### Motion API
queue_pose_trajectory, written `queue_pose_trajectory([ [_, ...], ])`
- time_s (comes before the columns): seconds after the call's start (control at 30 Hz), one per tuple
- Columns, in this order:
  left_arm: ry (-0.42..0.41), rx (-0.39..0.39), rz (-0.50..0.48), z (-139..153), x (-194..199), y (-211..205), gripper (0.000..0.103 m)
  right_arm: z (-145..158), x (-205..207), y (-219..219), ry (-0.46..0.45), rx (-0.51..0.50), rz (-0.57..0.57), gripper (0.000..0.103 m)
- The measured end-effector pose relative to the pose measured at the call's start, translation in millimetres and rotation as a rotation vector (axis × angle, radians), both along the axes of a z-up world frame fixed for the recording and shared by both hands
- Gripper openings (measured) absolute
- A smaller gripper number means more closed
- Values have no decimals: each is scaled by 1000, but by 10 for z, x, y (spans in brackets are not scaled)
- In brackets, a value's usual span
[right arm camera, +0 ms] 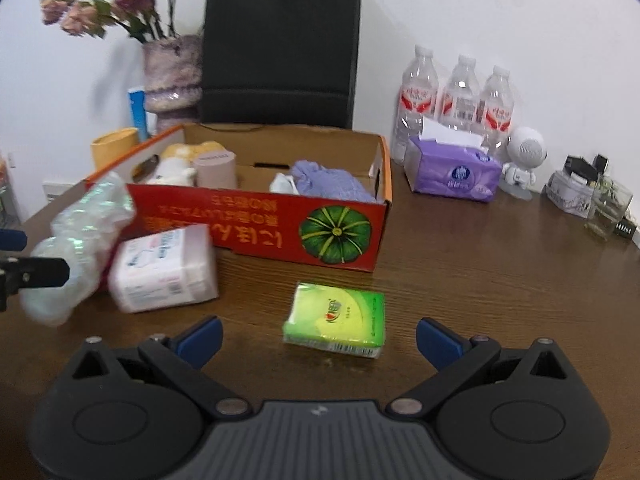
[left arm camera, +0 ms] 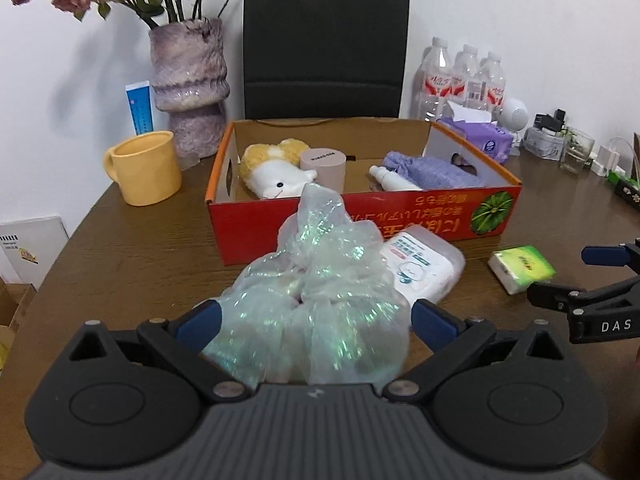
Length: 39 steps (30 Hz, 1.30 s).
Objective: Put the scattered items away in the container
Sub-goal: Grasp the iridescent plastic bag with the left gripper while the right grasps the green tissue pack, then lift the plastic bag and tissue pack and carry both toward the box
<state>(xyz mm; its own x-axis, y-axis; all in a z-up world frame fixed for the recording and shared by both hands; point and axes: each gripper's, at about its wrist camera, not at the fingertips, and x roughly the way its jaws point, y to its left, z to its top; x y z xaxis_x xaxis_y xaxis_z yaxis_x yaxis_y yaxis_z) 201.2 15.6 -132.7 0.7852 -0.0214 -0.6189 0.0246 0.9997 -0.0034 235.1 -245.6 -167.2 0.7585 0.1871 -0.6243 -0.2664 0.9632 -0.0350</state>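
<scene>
My left gripper (left arm camera: 314,322) is shut on a crumpled iridescent plastic bag (left arm camera: 320,304), held between its blue pads just in front of the red cardboard box (left arm camera: 360,224). The bag also shows in the right wrist view (right arm camera: 80,248) at the left. A white wipes pack (left arm camera: 424,264) lies beside the bag, against the box front (right arm camera: 164,268). My right gripper (right arm camera: 319,338) is open, its fingers either side of a green tissue pack (right arm camera: 336,320) on the table. The box (right arm camera: 256,220) holds a plush toy (left arm camera: 276,172), a beige cylinder (left arm camera: 323,168), a white bottle and a purple cloth (left arm camera: 432,170).
A yellow mug (left arm camera: 144,168), a vase of dried flowers (left arm camera: 188,84) and a black bag (left arm camera: 324,44) stand behind and left of the box. Water bottles (right arm camera: 456,96), a purple tissue pack (right arm camera: 452,172), a small white robot figure (right arm camera: 524,160) and glass jars stand at the right.
</scene>
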Motion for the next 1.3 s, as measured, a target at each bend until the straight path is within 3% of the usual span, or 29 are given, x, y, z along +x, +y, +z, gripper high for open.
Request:
queue_pose_trajectory([
  [0.27, -17, -13, 10, -229, 182, 81, 98, -249, 377, -17, 42, 26, -62, 103],
  [0.37, -26, -21, -13, -270, 154, 83, 77, -324, 410, -19, 49, 29, -73, 97],
  [0.43, -24, -36, -35, -290, 145, 85, 50, -321, 394, -45, 34, 42, -92, 86],
  [0.5, -25, -55, -60, -284, 129, 88, 40, -311, 373, -69, 21, 53, -99, 65],
  [0.63, -63, -69, -89, -222, 50, 78, 23, -300, 318, -114, 8, 76, -87, 63],
  [1.3, -155, -105, -43, -64, -299, 201, 19, -190, -35, -59, -57, 71, -45, 62],
])
